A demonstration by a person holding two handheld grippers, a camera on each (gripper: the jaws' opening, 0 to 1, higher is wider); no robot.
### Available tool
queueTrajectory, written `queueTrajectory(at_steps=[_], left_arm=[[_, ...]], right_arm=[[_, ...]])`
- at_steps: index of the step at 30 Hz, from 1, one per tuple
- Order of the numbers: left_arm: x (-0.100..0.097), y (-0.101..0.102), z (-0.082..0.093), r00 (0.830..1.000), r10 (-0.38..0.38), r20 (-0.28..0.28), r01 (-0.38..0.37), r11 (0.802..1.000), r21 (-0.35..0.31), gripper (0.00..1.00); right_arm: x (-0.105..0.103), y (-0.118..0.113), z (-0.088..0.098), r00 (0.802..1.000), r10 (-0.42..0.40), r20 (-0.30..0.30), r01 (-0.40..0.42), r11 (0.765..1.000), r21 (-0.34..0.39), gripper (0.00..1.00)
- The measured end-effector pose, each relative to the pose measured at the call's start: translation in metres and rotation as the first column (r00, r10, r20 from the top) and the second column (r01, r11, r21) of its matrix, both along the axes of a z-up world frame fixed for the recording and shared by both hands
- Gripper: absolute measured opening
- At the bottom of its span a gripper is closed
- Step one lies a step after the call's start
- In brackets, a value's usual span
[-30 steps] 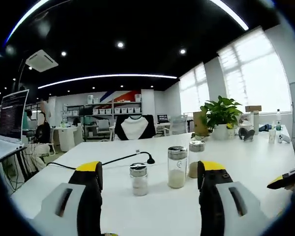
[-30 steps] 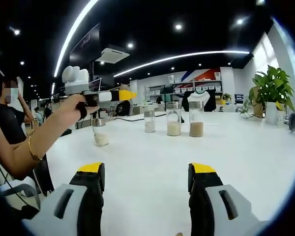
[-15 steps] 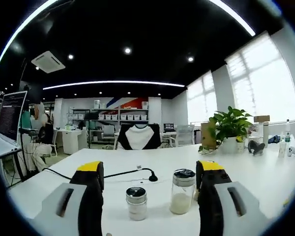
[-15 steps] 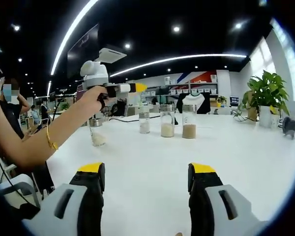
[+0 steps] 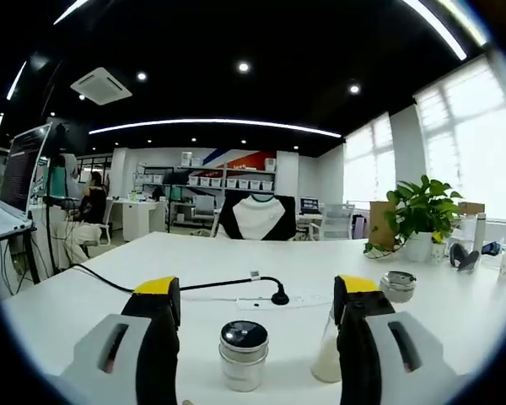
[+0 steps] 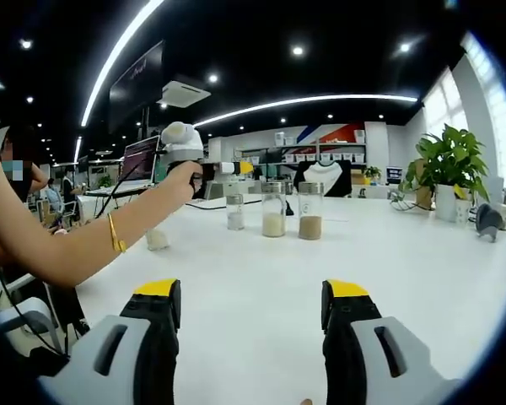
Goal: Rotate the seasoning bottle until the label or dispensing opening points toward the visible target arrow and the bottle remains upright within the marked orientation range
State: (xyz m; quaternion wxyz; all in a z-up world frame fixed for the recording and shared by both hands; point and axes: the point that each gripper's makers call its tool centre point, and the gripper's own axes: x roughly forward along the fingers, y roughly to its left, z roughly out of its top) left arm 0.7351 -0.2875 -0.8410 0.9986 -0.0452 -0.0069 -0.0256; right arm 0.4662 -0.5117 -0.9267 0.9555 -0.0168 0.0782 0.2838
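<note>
Left gripper [image 5: 251,308]: jaws stand apart, nothing between the pads; the small seasoning bottle [image 5: 243,354] with a dark metal cap sits in the gap, untouched.
Right gripper [image 6: 249,304]: jaws apart and empty, low over the white table [image 6: 388,253], well short of the bottle row.
Task item: the small seasoning bottle stands upright on the table, just in front of the left gripper; in the right gripper view it is the leftmost [image 6: 234,212] of three in a row.
Neighbours: a taller pale-filled bottle [image 5: 329,359] stands just right of the small bottle, partly hidden by the left gripper's right-hand jaw; a third capped bottle [image 5: 397,285] lies beyond that.
Other items: black cable [image 5: 194,287] behind the small bottle; potted plant [image 5: 417,211] far right of it.
Target arrow: none can be made out; label side cannot be told.
Step in hand: approach, judged; no grasp made.
Next move calls for: advancing until the pads flank the bottle body, closing gently, then turning it about its upright axis without tipping or knocking the taller neighbour.
</note>
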Motion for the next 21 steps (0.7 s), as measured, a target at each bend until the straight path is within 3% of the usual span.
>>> queueTrajectory(at_steps=[3, 8, 15, 21], left_arm=[[0.005, 0.009, -0.01, 0.997, 0.066, -0.026, -0.066, 0.998, 0.007, 0.73], [0.015, 0.006, -0.015, 0.998, 0.06, -0.027, -0.061, 0.997, -0.045, 0.73], [0.02, 0.004, -0.026, 0.997, 0.068, -0.036, -0.07, 0.997, -0.038, 0.72], [0.026, 0.008, -0.046, 0.995, 0.075, -0.073, -0.078, 0.996, -0.052, 0.7]], right_arm=[[0.001, -0.004, -0.003, 1.0, -0.012, -0.008, 0.012, 1.0, -0.002, 0.68], [0.002, -0.005, -0.008, 0.999, -0.027, -0.022, 0.027, 1.0, 0.003, 0.68], [0.007, -0.002, -0.011, 0.999, -0.03, -0.03, 0.03, 1.0, 0.004, 0.67], [0.01, -0.003, -0.015, 0.999, -0.027, -0.043, 0.027, 1.0, -0.005, 0.67]])
